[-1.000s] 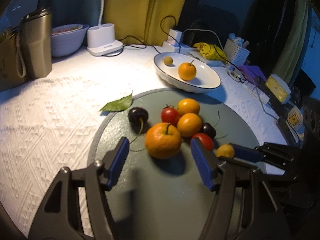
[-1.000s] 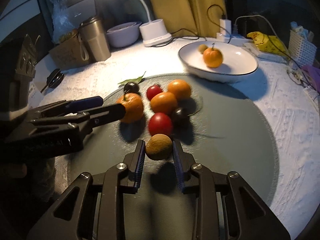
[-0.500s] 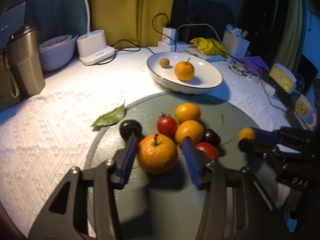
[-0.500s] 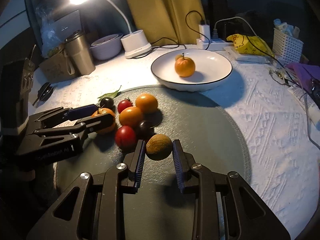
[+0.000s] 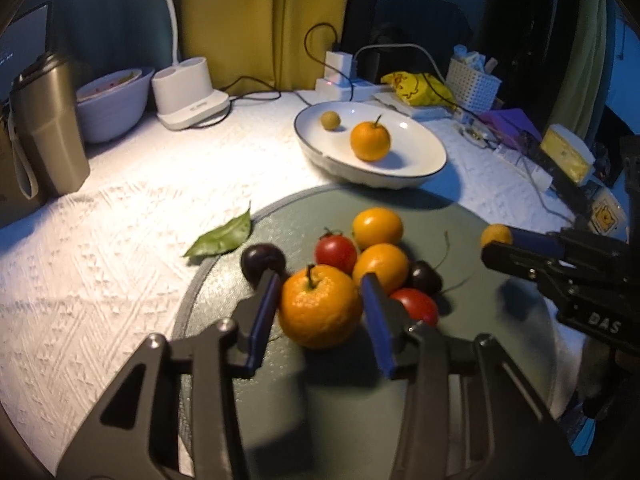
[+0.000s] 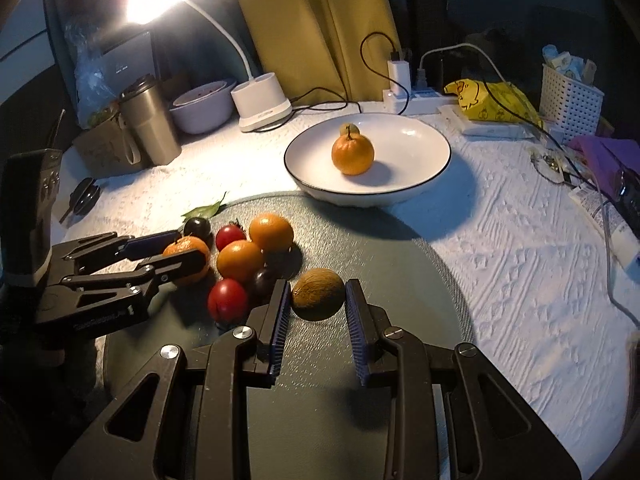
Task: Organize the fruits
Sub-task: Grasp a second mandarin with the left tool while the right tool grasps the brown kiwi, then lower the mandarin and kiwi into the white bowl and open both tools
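My left gripper [image 5: 320, 308] is shut on a stemmed orange [image 5: 320, 306], low over the grey round mat [image 5: 328, 408]. It also shows in the right wrist view [image 6: 176, 250]. My right gripper [image 6: 316, 300] is shut on a small brown fruit [image 6: 318, 294], held a little above the mat [image 6: 360, 240]. On the mat lie two more oranges [image 5: 378, 226], two red tomatoes [image 5: 336, 252] and dark cherries [image 5: 262, 260]. The white plate [image 6: 416, 140] behind holds an orange [image 6: 352, 154] and a small brown fruit [image 5: 330, 120].
A green leaf [image 5: 222, 238] lies at the mat's left edge. A steel tumbler [image 5: 44, 128], a white bowl [image 5: 110, 106] and a lamp base [image 5: 188, 92] stand at the back left. Cables, a power strip [image 6: 416, 96], a yellow bag [image 6: 492, 102] and a white basket [image 6: 570, 96] crowd the back right.
My left gripper has closed on the stemmed orange. My right gripper has lifted and carried the small brown fruit away from the pile, to the right.
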A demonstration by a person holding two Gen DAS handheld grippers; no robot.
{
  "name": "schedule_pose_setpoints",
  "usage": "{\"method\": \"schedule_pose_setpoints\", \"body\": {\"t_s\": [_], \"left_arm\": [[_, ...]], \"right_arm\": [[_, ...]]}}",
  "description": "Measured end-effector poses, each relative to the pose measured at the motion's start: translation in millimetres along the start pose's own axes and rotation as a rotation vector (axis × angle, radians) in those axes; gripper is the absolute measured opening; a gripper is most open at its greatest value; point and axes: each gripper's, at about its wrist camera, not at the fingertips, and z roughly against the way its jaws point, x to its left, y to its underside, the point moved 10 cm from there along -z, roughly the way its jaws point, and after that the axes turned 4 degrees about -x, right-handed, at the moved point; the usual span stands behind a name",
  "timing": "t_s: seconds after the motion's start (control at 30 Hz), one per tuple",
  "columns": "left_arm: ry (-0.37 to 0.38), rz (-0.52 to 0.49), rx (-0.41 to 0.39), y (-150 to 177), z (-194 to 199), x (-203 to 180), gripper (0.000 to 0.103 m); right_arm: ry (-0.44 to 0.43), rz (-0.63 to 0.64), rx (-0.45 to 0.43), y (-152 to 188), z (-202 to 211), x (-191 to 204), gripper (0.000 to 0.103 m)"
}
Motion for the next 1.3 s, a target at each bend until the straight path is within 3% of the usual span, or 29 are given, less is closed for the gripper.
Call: {"method": "schedule_pose_setpoints", "body": {"t_s": [0.57, 1.3], "left_arm": [[0.052, -0.012, -0.061, -49.0, 2.1, -12.3, 0.044], [0.099, -0.012, -0.035, -100.3, -64.9, -22.1, 0.044]], "right_arm": [[0.037, 0.013, -0.055, -40.4, -10.4, -25.6, 0.03], [0.067, -0.019, -0.058, -79.4, -64.0, -64.6, 0.03]]}}
